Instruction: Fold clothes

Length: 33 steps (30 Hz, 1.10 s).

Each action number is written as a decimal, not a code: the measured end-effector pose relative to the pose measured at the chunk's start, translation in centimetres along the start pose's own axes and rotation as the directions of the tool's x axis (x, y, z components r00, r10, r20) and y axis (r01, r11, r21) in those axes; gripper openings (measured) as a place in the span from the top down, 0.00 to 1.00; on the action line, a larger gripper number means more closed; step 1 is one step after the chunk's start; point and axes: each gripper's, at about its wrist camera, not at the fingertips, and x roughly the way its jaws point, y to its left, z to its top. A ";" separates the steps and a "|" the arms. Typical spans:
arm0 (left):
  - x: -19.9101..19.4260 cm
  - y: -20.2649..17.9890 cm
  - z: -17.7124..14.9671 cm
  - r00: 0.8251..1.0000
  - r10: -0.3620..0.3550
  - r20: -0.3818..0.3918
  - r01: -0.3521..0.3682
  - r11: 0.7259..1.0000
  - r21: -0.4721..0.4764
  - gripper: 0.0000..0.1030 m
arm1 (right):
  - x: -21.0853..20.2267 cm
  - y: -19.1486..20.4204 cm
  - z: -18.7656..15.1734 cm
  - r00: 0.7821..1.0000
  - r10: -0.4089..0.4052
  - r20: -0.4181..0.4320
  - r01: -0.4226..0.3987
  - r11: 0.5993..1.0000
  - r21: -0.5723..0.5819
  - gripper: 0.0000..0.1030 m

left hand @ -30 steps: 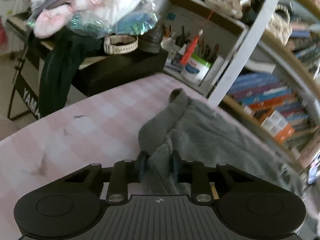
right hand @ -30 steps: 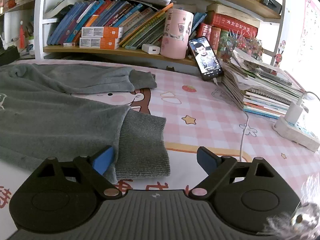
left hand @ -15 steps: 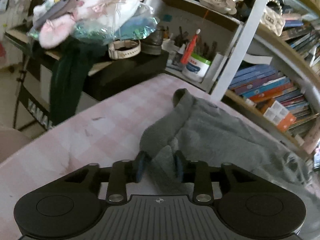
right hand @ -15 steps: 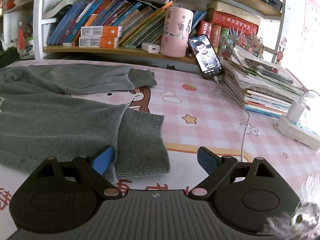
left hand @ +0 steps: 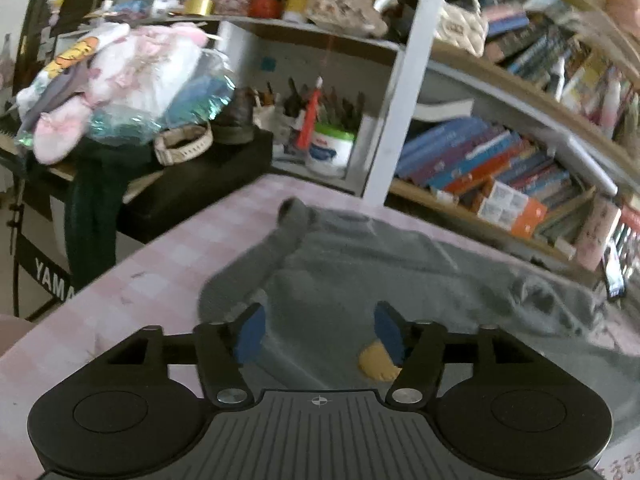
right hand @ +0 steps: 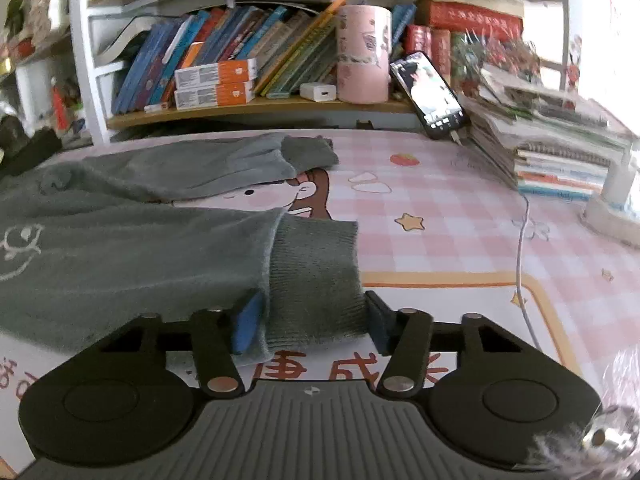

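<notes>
Grey sweater (right hand: pixel 132 248) lies spread across the pink checked table cover (right hand: pixel 452 220), its body to the left and both sleeves reaching right. The far sleeve (right hand: pixel 224 164) ends in a ribbed cuff just before the bookshelf (right hand: pixel 248 108). The near sleeve's ribbed cuff (right hand: pixel 316 276) sits between the blue pads of the right gripper (right hand: pixel 310 322), which touch it on both sides; the fingers are partly closed around the cuff, and I cannot tell whether they grip it firmly.

In the left wrist view, the left gripper (left hand: pixel 318 332) hangs over the sweater's body (left hand: pixel 360 272) with its fingers wide apart and nothing between them. A small yellow patch (left hand: pixel 376 364) on the fabric shows just beside the right-hand pad. A rolled grey part of the garment (left hand: pixel 292 216) rises at the far edge, near the white shelf post (left hand: pixel 404 80).

On the right side of the table a phone (right hand: pixel 430 94) leans against a stack of books and notebooks (right hand: pixel 556 148), with a pink cup (right hand: pixel 362 64) on the shelf beside it. A white cable (right hand: pixel 520 256) runs down the table cover toward the near edge.
</notes>
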 end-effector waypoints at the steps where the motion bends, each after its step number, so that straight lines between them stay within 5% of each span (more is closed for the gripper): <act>1: 0.0 -0.2 -0.2 1.000 -0.001 -0.003 0.001 1.000 0.007 0.36 | -0.3 0.4 0.0 1.000 0.017 0.006 -0.017 1.000 -0.018 0.77; 3: -0.1 -0.6 -0.5 1.000 -0.006 -0.009 0.006 1.000 0.023 0.34 | -1.0 0.9 0.1 0.999 0.016 0.033 -0.015 0.999 -0.049 0.90; 8: -0.4 -0.9 -0.7 1.000 -0.006 -0.005 0.006 0.999 0.035 0.29 | -1.3 0.0 0.2 0.996 -0.072 0.048 0.074 0.997 -0.033 0.90; 13: -0.5 -0.9 -0.7 1.000 0.006 0.000 -0.006 0.999 0.039 0.25 | -1.8 -0.6 -0.1 0.995 -0.073 0.065 0.073 0.997 -0.004 0.61; 17: -0.7 -1.7 -1.0 1.000 0.009 0.003 -0.010 0.998 0.067 0.21 | -2.3 0.2 -0.1 0.996 -0.044 0.084 0.046 0.999 -0.017 0.53; 25: -1.6 -3.9 -1.6 1.000 0.003 0.016 -0.005 0.983 0.182 0.11 | -3.1 1.9 -0.2 0.994 0.022 0.109 -0.017 0.999 -0.046 0.21; 33: -2.1 -5.5 -2.1 1.000 -0.015 0.012 0.012 0.970 0.242 0.03 | -2.9 3.1 -0.1 0.993 0.054 0.109 -0.047 0.996 -0.072 0.09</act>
